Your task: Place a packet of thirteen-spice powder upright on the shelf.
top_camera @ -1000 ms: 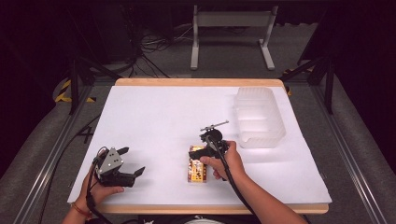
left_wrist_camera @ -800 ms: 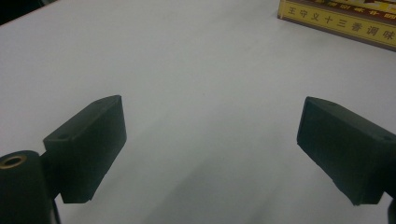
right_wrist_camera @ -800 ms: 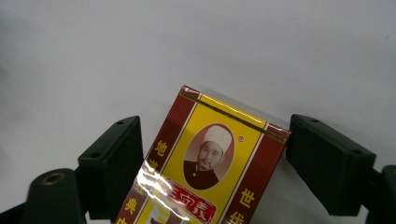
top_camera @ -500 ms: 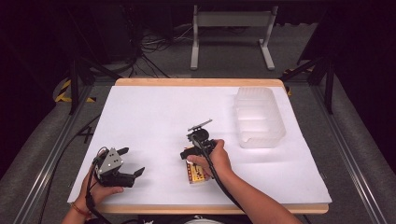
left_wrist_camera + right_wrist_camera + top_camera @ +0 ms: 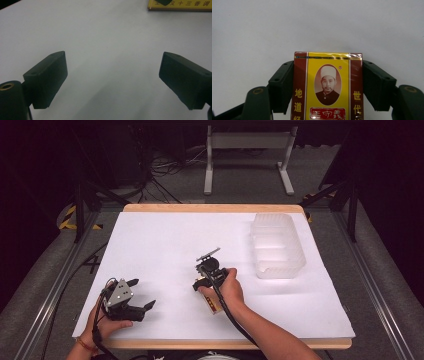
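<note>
A: Checking the right gripper [image 5: 328,82] first. Its jaws have just been closing and now clamp a box [image 5: 328,87], one pad on each long side. Red and yellow wrapper, portrait in an oval, gold characters down both edges.

B: Where does the box sit?

A: Flat on the white counter [image 5: 165,250], near the front edge, a little right of centre. From the high view the right hand [image 5: 227,287] covers most of it; a strip of box [image 5: 214,306] shows below the hand.

B: Left side?

A: Left gripper [image 5: 129,302] at the front left corner, held in the left hand [image 5: 107,320]. Jaws spread wide, nothing between them but bare counter. Its own camera catches the box's yellow edge [image 5: 180,5] at the top right, well apart.

B: Anything else out there?

A: A clear plastic tray [image 5: 277,245] with compartments, far right side, well apart from both grippers.
</note>
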`<state>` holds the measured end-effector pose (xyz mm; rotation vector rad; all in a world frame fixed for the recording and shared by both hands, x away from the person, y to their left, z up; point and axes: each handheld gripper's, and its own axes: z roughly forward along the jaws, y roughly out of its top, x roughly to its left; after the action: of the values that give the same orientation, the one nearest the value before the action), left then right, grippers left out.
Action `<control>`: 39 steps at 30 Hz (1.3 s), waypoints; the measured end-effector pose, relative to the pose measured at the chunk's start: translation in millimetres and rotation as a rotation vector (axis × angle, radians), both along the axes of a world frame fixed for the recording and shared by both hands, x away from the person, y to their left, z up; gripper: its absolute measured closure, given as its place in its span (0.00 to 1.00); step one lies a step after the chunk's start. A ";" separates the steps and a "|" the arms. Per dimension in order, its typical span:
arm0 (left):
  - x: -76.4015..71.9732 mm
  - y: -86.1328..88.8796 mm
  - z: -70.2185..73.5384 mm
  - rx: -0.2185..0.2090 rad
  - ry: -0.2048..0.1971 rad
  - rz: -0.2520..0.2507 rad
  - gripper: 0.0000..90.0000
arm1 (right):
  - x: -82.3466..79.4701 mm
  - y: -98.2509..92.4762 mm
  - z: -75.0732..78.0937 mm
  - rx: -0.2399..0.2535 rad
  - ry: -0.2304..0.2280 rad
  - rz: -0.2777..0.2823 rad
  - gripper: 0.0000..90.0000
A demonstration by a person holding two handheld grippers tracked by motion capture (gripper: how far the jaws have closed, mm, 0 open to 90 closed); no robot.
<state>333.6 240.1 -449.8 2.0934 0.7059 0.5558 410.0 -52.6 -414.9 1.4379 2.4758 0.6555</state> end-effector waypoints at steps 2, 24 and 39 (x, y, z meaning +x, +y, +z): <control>-0.1 -0.1 0.2 0.003 -0.001 0.001 0.10 | -0.3 -2.9 1.3 0.010 0.013 0.008 0.36; 1.0 1.3 -0.1 0.000 0.003 0.000 0.09 | -19.8 -41.7 48.7 0.158 -0.225 0.080 0.36; 0.6 0.8 0.3 -0.013 0.000 0.004 0.09 | -15.3 -74.5 81.6 0.171 -0.444 0.078 0.36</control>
<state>334.3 241.0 -449.5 2.0801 0.7121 0.5525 394.7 -127.1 -333.2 1.0997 2.1743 1.0923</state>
